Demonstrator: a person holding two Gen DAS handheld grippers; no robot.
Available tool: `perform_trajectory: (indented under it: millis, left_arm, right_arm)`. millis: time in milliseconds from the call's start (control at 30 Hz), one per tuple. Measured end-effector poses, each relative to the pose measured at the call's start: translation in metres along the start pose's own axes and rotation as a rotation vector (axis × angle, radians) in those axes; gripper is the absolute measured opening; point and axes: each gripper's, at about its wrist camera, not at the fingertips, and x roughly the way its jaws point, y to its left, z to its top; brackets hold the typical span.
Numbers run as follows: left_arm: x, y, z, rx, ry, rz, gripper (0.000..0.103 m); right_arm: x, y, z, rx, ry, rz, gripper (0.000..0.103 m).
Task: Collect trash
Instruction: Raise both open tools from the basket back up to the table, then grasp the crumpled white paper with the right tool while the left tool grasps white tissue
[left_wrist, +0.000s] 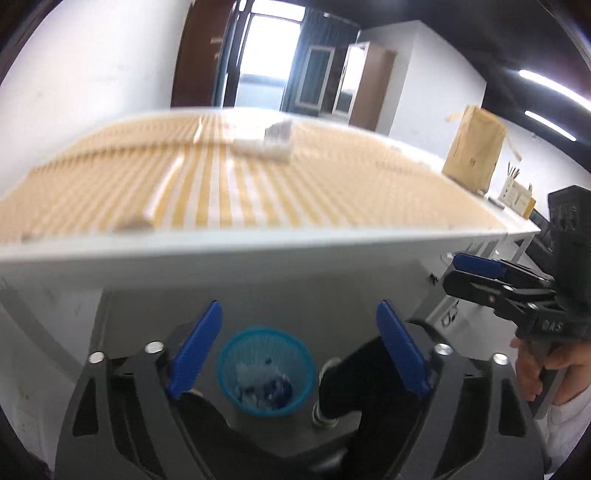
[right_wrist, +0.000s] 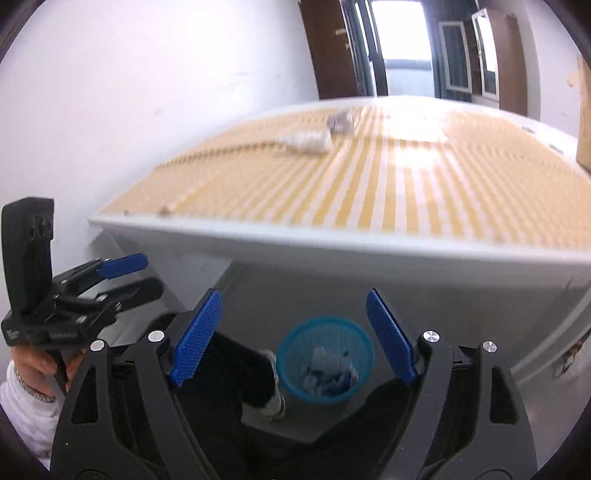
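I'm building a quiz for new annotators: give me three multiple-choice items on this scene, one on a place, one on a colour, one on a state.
1. Where is the round mesh waste bin?
A. on the striped tabletop
B. on the floor below the table edge
C. held in a gripper

2. What colour is the bin?
A. blue
B. red
C. white

3. How are the left gripper and right gripper?
A. both shut
B. both open and empty
C. one holds paper

Answers: 1 B, it sits on the floor beside the person's shoe; 2 A, its mesh is blue; 3 B, their fingers stand wide apart with nothing between.
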Motion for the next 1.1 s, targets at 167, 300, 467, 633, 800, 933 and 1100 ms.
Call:
perform_trajectory:
  millis: [167, 300, 467, 633, 800, 933, 1100]
  left_arm:
    - [-0.006, 0.001, 0.028, 0.023, -0.059, 0.012, 0.097]
    - [-0.002, 0.005, 0.049, 0.026, -0.076, -0.002, 0.097]
    - [0.010, 0.005, 0.069, 0.043, -0.087, 0.008, 0.097]
    - [0.030, 0.011, 0.093, 0.059, -0.055, 0.025, 0.097]
    - [0.060, 0.016, 0.116, 0.069, 0.009, 0.035, 0.097]
    - [0.080, 0.020, 0.130, 0.060, 0.054, 0.028, 0.097]
    - [0.103, 0.023, 0.147, 0.052, 0.086, 0.035, 0.097]
  right_arm:
    - [-0.001, -0.007, 0.037, 0.009, -0.053, -0.012, 0.094]
    - [0.007, -0.010, 0.064, 0.009, -0.091, -0.023, 0.094]
    - [0.021, -0.023, 0.099, -0.010, -0.108, -0.049, 0.094]
    - [0.043, -0.043, 0.138, 0.012, -0.093, -0.042, 0.094]
    - [0.077, -0.054, 0.170, 0.030, -0.054, -0.010, 0.094]
    - [0.100, -0.062, 0.187, 0.053, -0.028, -0.001, 0.094]
    - [0.139, -0.076, 0.211, 0.107, 0.009, 0.039, 0.094]
